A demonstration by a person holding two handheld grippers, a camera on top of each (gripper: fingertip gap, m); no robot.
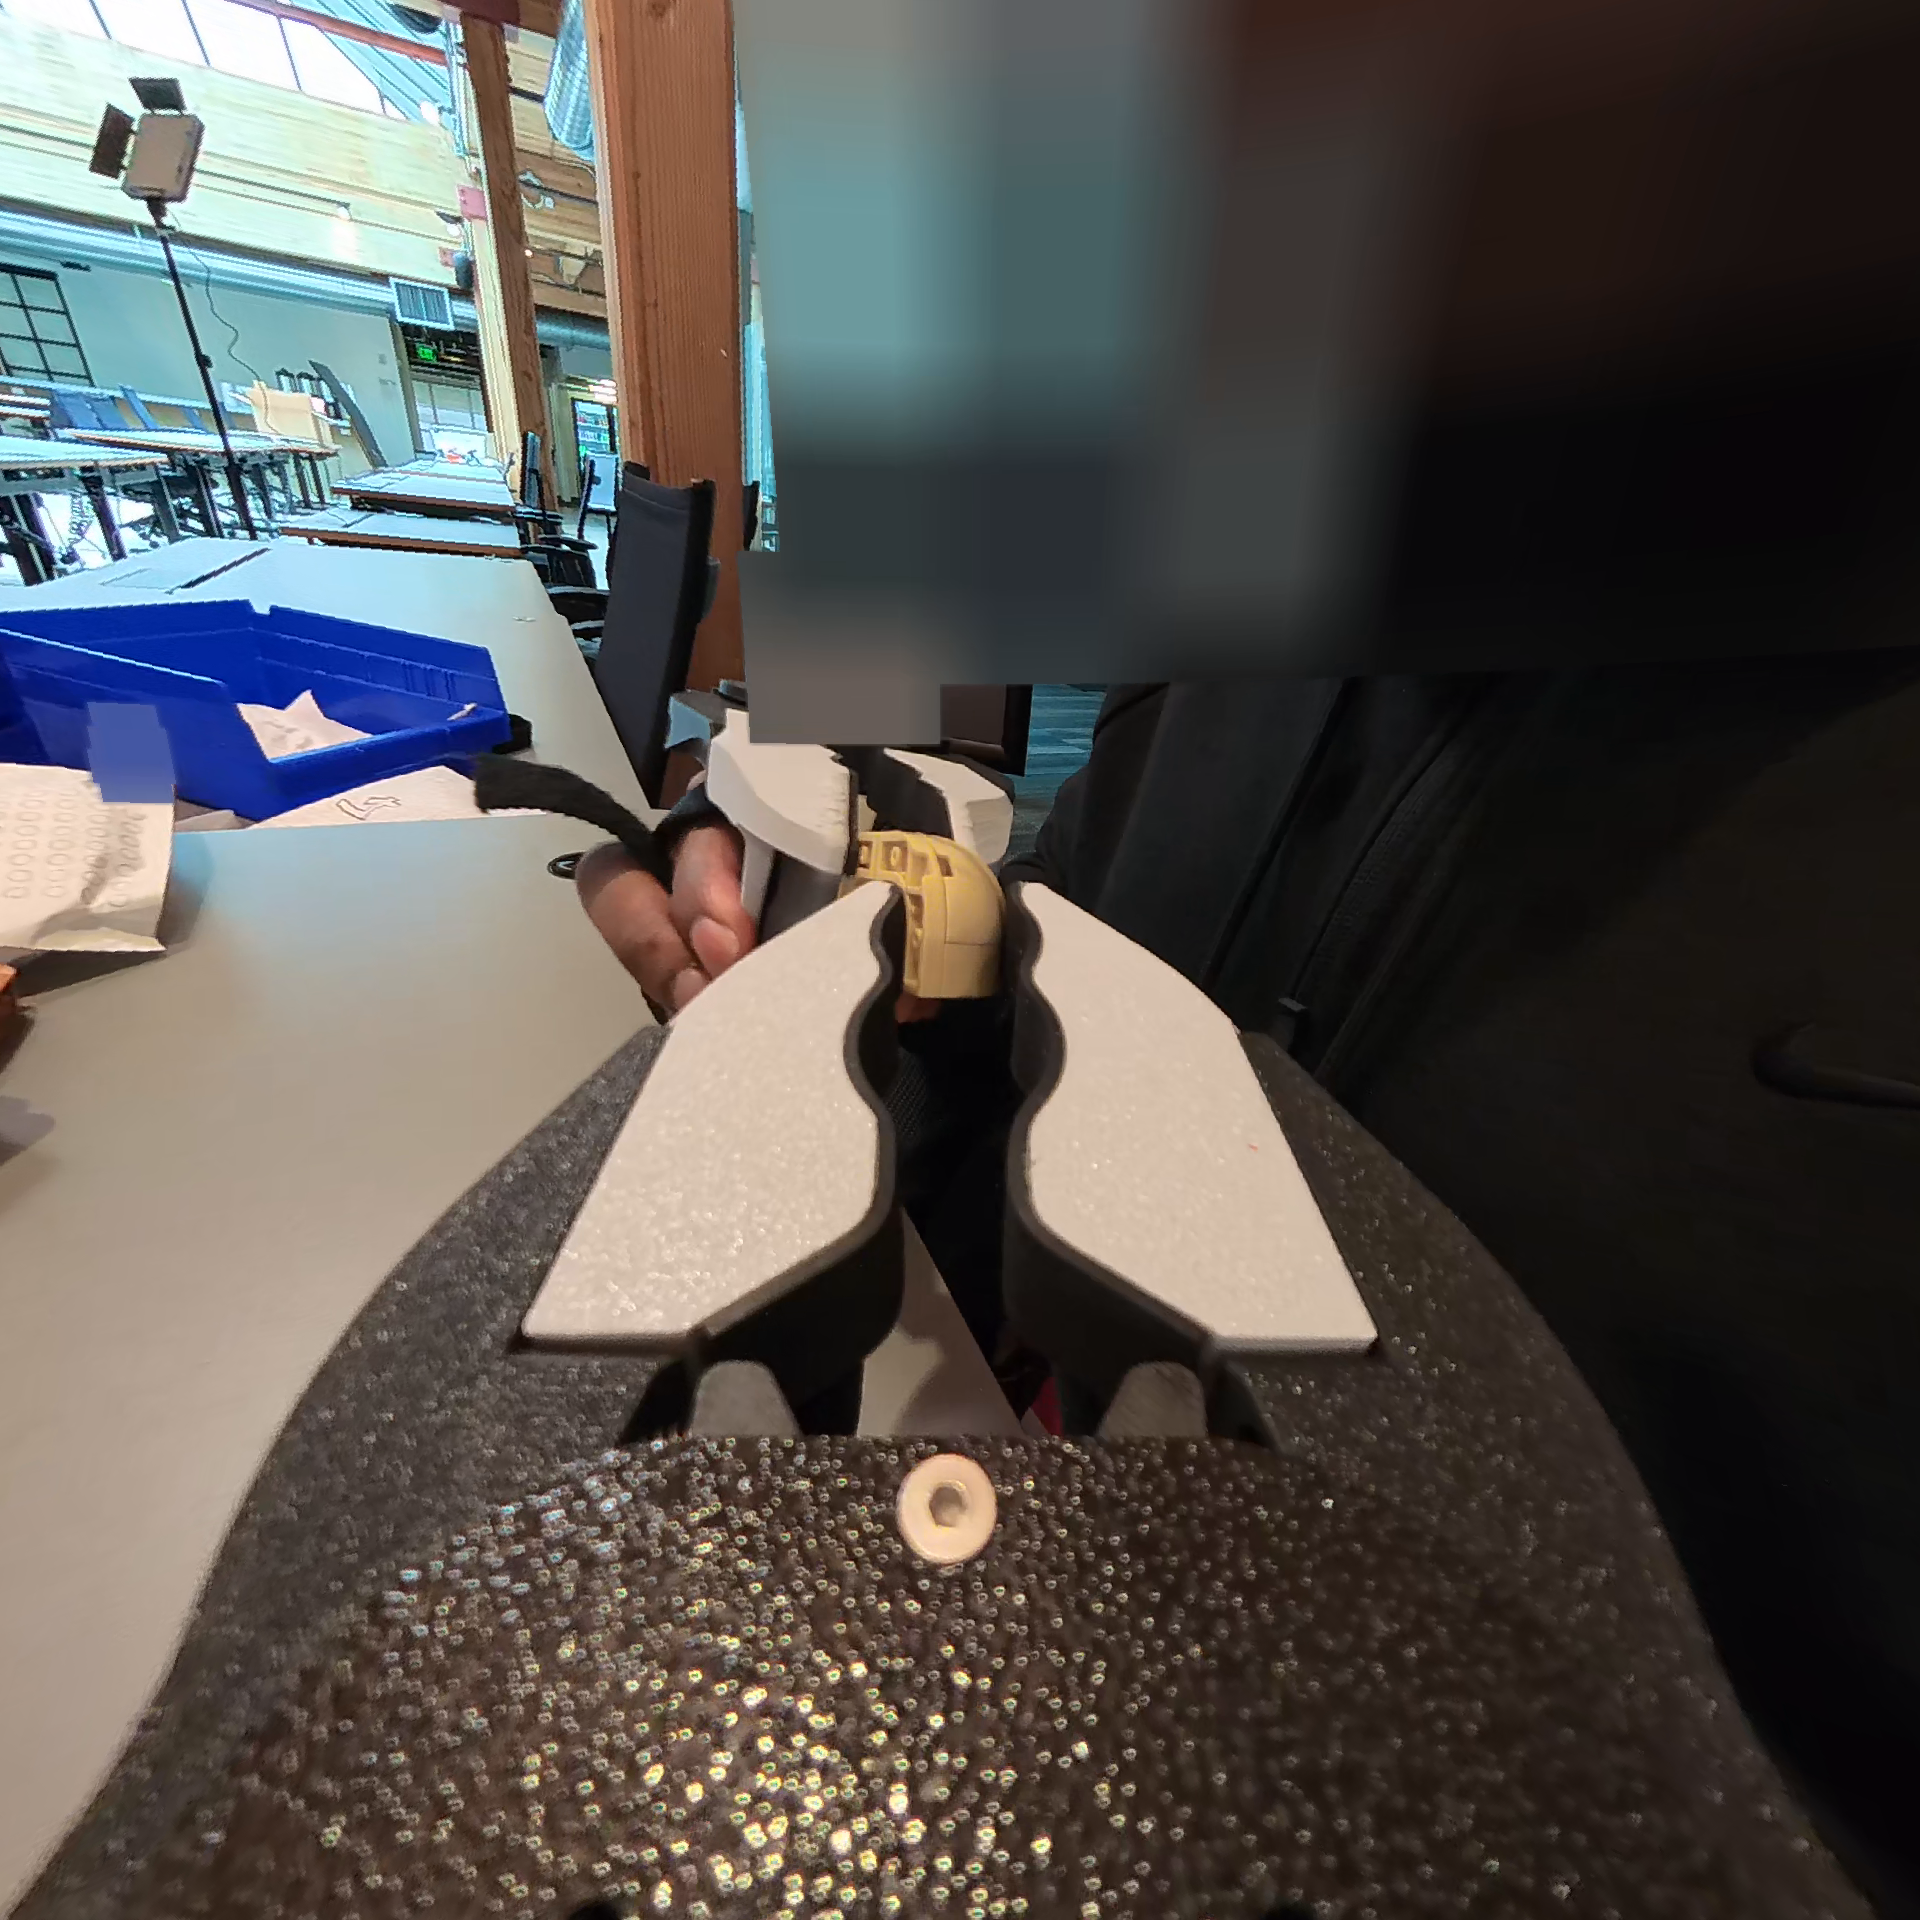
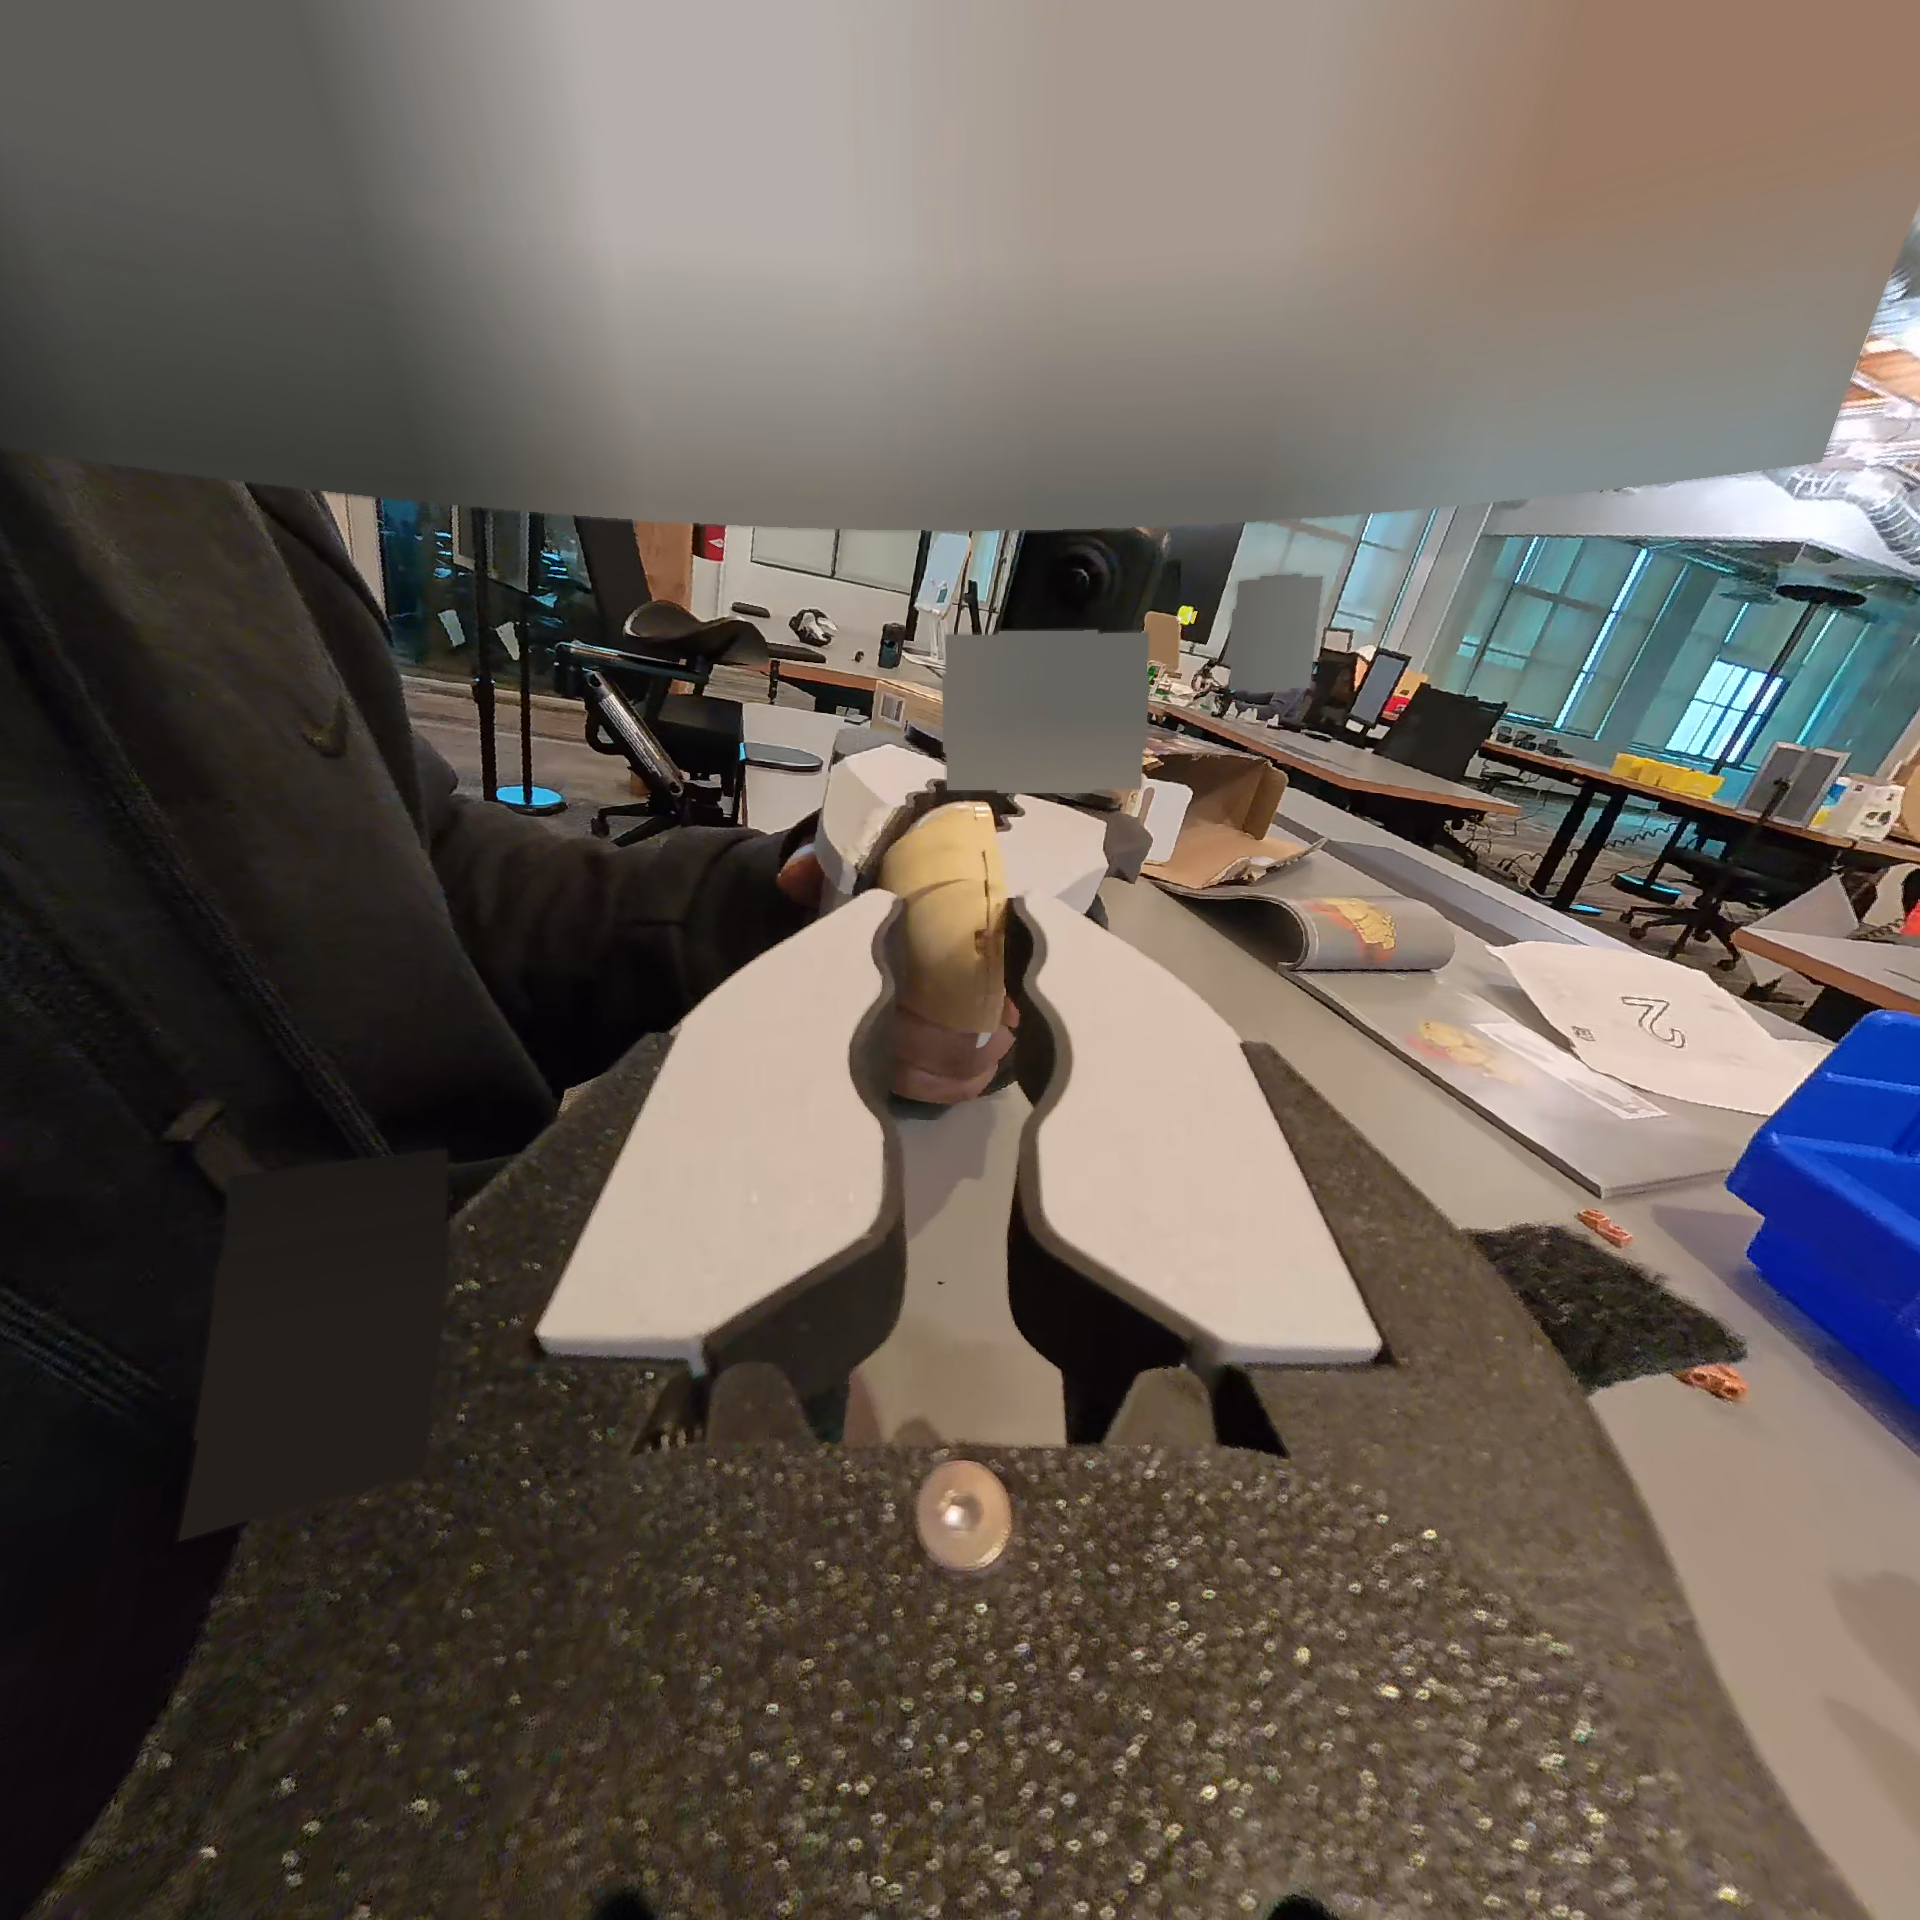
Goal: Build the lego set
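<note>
A tan curved lego assembly (image 1: 951,925) is held in the air above the near edge of the grey table (image 1: 312,1039), between two grippers that face each other. My left gripper (image 1: 951,902) is shut on one end, both white fingertips against its sides. The right gripper shows beyond it in the left wrist view (image 1: 831,810), closed on the other end. In the right wrist view the assembly (image 2: 951,925) sits between the tips of my right gripper (image 2: 951,920), which is shut on it. The left gripper (image 2: 1039,862) shows behind it. A hand shows under the piece.
A blue bin (image 1: 260,707) and a plastic bag (image 1: 83,862) lie on the table's far left. In the right wrist view an instruction booklet (image 2: 1361,935), a paper sheet (image 2: 1642,1029), a blue bin (image 2: 1839,1174) and small brown bricks (image 2: 1605,1231) lie to the right. A person in dark clothing is close.
</note>
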